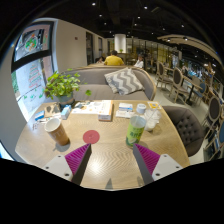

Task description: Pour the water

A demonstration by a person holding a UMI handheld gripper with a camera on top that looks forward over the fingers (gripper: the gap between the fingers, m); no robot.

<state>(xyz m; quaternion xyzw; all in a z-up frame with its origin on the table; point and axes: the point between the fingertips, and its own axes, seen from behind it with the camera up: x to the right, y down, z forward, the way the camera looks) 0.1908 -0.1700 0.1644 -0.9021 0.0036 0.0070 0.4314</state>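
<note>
Bottle (137, 128): upright on the table (110, 160), long axis vertical, cap up — green label, beyond the right finger (148, 158).
Cup (57, 131): paper, upright, mouth up, beyond the left finger (76, 156), well apart from the bottle.
Coaster (91, 136): red disc, flat, between cup and bottle.
Gripper (112, 157): fingers spread wide, magenta pads facing in — holding nothing, touching neither vessel.
Plant (63, 86): far side of table, left.
Sofa (120, 82): grey, behind; probably patterned cushions on it.
</note>
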